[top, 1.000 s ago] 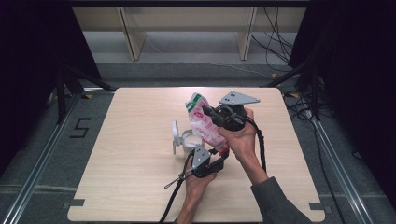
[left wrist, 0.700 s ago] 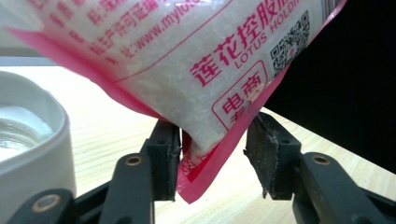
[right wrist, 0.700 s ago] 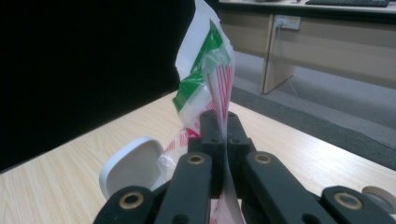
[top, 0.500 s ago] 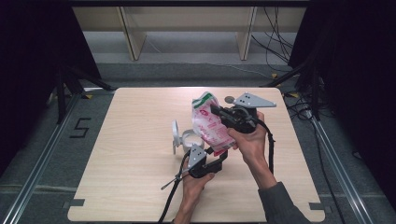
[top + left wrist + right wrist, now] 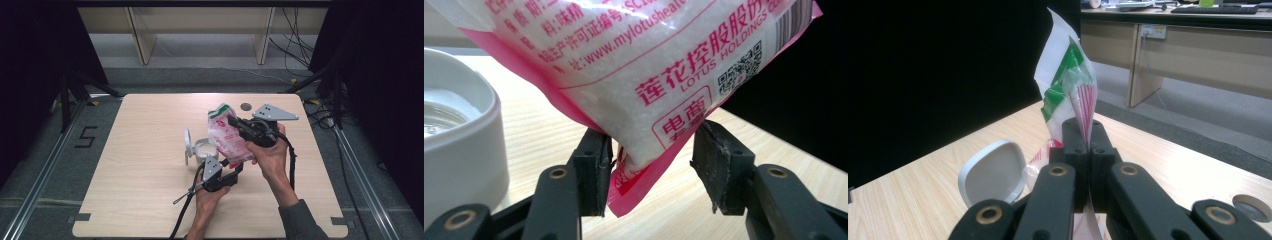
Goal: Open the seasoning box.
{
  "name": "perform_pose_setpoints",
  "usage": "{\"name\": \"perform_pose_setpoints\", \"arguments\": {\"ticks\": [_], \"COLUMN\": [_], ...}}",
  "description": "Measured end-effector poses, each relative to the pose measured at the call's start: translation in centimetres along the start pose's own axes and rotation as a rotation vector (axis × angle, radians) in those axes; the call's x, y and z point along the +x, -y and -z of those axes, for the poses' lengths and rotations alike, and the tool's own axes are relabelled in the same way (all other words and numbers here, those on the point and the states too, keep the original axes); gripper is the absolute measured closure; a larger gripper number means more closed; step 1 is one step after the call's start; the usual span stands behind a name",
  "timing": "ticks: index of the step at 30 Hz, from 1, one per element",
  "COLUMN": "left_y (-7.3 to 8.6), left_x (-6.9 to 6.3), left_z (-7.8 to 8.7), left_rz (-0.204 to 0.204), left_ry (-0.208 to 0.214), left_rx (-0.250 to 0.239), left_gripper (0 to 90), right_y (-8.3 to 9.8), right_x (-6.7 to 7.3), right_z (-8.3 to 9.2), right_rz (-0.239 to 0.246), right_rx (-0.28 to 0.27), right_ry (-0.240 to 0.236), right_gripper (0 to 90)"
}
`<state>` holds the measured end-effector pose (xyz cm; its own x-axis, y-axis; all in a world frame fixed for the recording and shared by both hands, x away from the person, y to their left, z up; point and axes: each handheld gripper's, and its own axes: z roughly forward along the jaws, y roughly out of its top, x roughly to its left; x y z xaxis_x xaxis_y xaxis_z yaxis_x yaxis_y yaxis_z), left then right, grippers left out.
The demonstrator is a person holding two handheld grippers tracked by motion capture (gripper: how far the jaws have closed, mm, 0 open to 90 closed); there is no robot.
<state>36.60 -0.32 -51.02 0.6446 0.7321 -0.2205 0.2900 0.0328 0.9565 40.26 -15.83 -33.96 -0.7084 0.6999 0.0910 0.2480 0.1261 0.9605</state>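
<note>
Hanging above the white jar, the pink bag was clamped by the right tool, its lower corner between the left tool's just-opened jaws; tipping was judged next.

The pink-and-white bag reads "LOTUS HOLDINGS", the web address "www.mylotushealt…" cut off at the edge, Chinese characters "莲花控股股份", and a QR code. The floor left of the tabletop bears a "5".

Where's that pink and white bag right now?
In the high view the bag hangs above the table's middle, pinched near its top by the right gripper, its bottom corner between the left gripper's jaws, beside the white container.
</note>
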Motion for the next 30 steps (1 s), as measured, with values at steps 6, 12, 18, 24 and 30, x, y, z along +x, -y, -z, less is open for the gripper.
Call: {"name": "perform_pose_setpoints", "arguments": {"ticks": [6, 12, 18, 24, 30], "left_y": [0.3, 0.3, 0.3, 0.6, 0.6], "left_x": [-0.1, -0.7, -0.9, -0.8, -1.0], "left_z": [-0.1, -0.2, 0.1, 0.2, 0.8], "left_rz": [0.001, 0.026, 0.029, 0.022, 0.019], "left_ry": [0.008, 0.004, 0.006, 0.005, 0.021], "left_rx": [0.016, 0.033, 0.042, 0.069, 0.064], "left_gripper": [46.5, 40.6, 34.6, 32.7, 32.4], "right_y": [0.8, 1.5, 2.4, 3.9, 5.4], "right_x": [-0.4, -1.0, -1.5, -2.4, -3.0], "right_z": [0.4, 1.2, 2.1, 2.6, 2.6], "right_rz": [-0.014, -0.033, -0.046, -0.039, -0.087], "right_rx": [0.0, -0.018, -0.033, -0.03, -0.002], "right_ry": [-0.002, -0.002, -0.004, 0.018, 0.023], "right_gripper": [90.0, 90.0, 90.0, 90.0, 90.0]}}
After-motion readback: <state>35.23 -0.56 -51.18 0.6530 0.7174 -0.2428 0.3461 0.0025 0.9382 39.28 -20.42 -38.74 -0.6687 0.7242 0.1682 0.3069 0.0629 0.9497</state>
